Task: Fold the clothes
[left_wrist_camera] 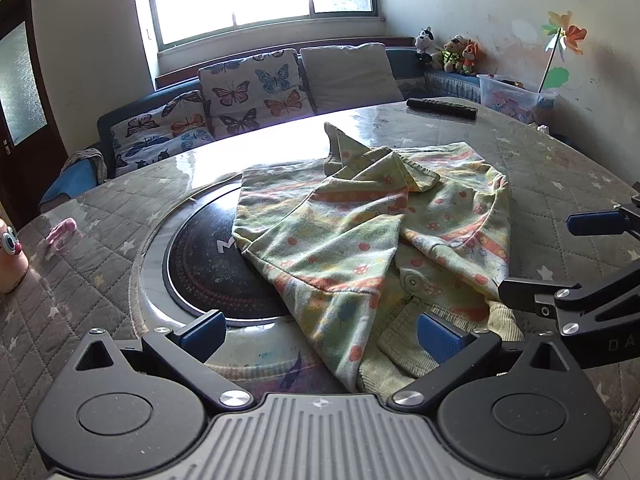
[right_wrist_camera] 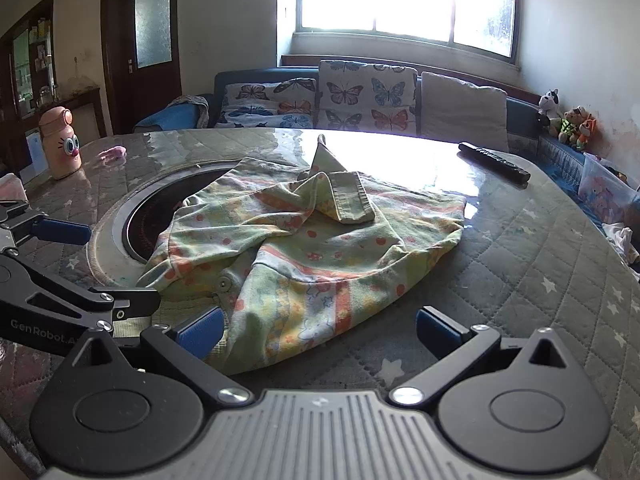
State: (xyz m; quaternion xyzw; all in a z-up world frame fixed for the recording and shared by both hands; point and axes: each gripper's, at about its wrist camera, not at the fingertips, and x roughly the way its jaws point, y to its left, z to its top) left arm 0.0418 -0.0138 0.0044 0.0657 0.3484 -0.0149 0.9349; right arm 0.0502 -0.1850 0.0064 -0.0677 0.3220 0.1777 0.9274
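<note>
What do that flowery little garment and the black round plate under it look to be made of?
The garment looks like soft knitted cotton: matte, limp, creased, with a ribbed hem and a snap button. The round plate looks like smooth black glass or ceramic, probably a cooktop: glossy, with a printed ring pattern and a metal-looking rim. Neither can be confirmed by sight.

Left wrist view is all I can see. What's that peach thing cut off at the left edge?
Observer: A peach bottle with cartoon eyes, standing upright on the table.
Operator: And the other claw, is it holding the clothing?
Observer: No. The right gripper is open; the near hem of the garment lies between its fingers, not pinched.
Operator: Anything left of the door?
Observer: A dark cabinet with glass-fronted shelves.
</note>
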